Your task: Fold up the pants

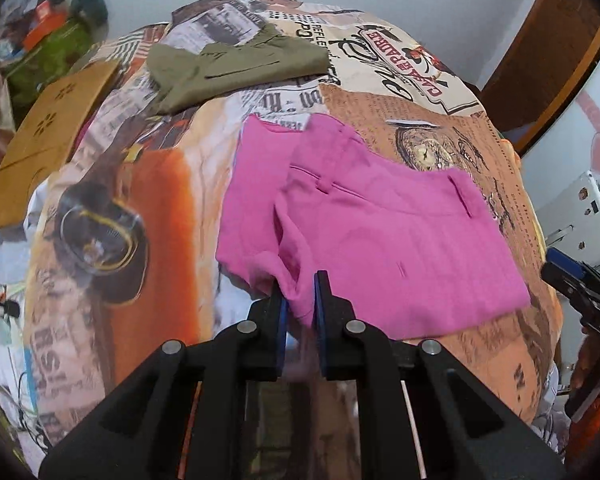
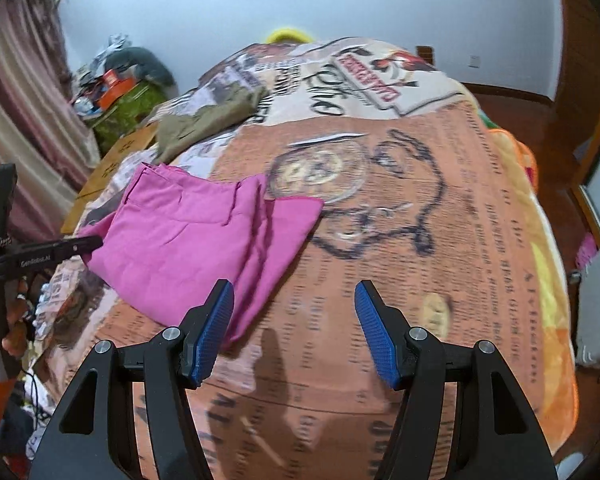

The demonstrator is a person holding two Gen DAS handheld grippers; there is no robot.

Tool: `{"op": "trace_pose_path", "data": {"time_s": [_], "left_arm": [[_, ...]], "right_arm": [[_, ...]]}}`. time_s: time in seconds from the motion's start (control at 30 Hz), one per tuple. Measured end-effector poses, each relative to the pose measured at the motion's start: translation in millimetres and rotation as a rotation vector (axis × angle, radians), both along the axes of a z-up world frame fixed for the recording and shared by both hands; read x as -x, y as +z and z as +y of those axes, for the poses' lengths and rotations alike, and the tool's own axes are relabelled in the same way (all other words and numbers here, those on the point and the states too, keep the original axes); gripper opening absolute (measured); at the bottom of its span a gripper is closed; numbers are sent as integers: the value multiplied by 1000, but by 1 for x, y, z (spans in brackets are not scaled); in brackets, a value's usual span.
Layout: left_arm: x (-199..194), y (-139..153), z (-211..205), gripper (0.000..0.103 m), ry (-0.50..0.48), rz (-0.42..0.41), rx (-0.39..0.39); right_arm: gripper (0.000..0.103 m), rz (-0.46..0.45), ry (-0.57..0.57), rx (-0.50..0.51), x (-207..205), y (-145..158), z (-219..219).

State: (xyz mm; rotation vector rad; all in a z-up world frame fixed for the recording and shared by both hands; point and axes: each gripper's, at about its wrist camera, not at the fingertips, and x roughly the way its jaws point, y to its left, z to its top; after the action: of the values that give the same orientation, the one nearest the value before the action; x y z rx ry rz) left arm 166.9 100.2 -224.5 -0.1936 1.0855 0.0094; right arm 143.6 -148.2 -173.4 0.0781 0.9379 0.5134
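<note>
Pinching pink pants (image 1: pixel 380 240) edge with left gripper (image 1: pixel 301 280), "GenRobot.AI" on body; right gripper (image 2: pixel 294 308) open, empty, over "CASA REPADRE" newsprint blanket (image 2: pixel 440 240).
</note>
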Motion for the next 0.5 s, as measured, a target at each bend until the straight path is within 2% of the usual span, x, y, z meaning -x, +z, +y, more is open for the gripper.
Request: {"op": "trace_pose_path", "data": {"time_s": [0.3, 0.5], "left_arm": [[29, 2, 6, 12, -17, 6, 3], [39, 8, 13, 18, -41, 16, 5]], "right_arm": [[59, 24, 135, 18, -7, -13, 44], [59, 60, 183, 24, -10, -27, 55]]}}
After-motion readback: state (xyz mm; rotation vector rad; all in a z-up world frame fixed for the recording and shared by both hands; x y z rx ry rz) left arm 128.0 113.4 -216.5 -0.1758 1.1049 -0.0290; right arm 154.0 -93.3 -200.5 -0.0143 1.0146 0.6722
